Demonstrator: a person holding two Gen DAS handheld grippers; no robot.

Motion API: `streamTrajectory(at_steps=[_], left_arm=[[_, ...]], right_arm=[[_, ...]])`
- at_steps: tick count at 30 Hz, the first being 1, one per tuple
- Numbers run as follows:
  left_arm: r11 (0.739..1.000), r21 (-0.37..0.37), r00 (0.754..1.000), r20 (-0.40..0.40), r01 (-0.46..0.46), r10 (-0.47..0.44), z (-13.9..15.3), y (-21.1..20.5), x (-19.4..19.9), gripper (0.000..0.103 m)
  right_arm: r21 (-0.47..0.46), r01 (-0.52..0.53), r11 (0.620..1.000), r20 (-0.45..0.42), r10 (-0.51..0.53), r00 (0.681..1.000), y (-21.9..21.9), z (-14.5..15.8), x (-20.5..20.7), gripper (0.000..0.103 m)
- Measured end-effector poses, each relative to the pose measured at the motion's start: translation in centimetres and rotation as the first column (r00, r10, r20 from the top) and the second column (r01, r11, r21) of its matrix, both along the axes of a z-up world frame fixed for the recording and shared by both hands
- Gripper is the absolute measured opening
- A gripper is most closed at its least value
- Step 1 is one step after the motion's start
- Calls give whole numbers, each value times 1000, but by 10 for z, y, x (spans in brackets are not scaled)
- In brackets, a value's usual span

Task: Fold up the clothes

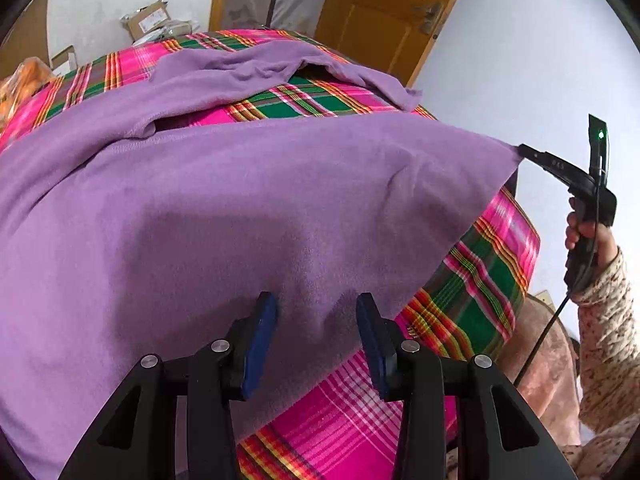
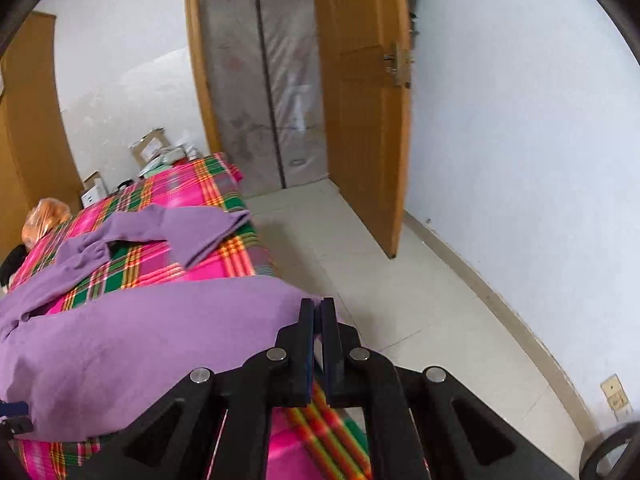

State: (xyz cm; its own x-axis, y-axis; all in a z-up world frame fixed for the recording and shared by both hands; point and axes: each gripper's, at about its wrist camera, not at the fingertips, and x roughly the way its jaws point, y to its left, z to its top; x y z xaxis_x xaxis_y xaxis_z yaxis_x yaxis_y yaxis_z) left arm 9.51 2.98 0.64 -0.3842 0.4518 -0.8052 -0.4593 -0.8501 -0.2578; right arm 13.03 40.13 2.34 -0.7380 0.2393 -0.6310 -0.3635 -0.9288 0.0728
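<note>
while right gripper (image 2: 317,308) pinches purple garment (image 2: 160,332), left gripper (image 1: 316,312) gapes.

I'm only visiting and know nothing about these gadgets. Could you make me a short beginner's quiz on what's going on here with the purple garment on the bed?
1. True or false: the right claw is shut on a corner of the purple garment.
2. The left claw is: A) open, B) shut.
3. What pattern covers the bed sheet beneath the garment?

Key: 1 true; 2 A; 3 plaid in pink and green.
</note>
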Motion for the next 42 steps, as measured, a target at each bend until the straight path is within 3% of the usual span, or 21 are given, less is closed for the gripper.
streamTrajectory(at_steps=[5, 9, 12, 13, 16, 18, 20, 21, 25, 30, 33, 38, 42], left_arm=[[1000, 1, 1000, 9, 10, -10, 0, -1, 3, 44], [1000, 28, 999, 36, 3, -4, 0, -9, 4, 43], [999, 40, 998, 54, -26, 24, 0, -23, 5, 44], [998, 40, 997, 57, -50, 48, 1, -31, 6, 44], [992, 43, 992, 59, -118, 116, 3, -55, 10, 44], [983, 48, 983, 61, -179, 176, 4, -75, 15, 44], [966, 53, 966, 70, -252, 248, 5, -99, 22, 43], [957, 58, 957, 78, -284, 279, 5, -109, 25, 44], [917, 94, 918, 131, -386, 373, 1, -148, 39, 44], [862, 102, 863, 158, -497, 479, -4, -187, 64, 43], [823, 160, 835, 194, -545, 515, -8, -207, 73, 44], [764, 228, 793, 265, -604, 548, -13, -228, 80, 44], [692, 251, 734, 301, -677, 609, -16, -249, 85, 44]], right_arm=[[21, 15, 1000, 17, -16, 1000, 3, -5, 2, 3], [26, 18, 999, 126, -21, 992, 0, -26, -12, 5], [52, 27, 998, 114, -33, 993, -10, -25, -6, 7], [66, 24, 998, 104, -31, 994, -15, -22, -2, 9], [135, -64, 989, 53, 57, 997, -48, -7, 8, 29], [128, -171, 977, 29, 168, 985, -73, -2, 12, 36], [102, -321, 942, 20, 321, 947, -103, 1, 15, 38], [82, -414, 906, 28, 413, 910, -124, -1, 15, 38], [99, -619, 779, 85, 614, 785, -191, -16, 23, 39], [121, -791, 600, 155, 775, 612, -256, -38, 45, 42], [132, -845, 519, 191, 823, 535, -278, -46, 50, 45], [187, -857, 480, 206, 834, 512, -300, -49, 53, 48], [178, -822, 541, 180, 803, 568, -304, -52, 33, 49]])
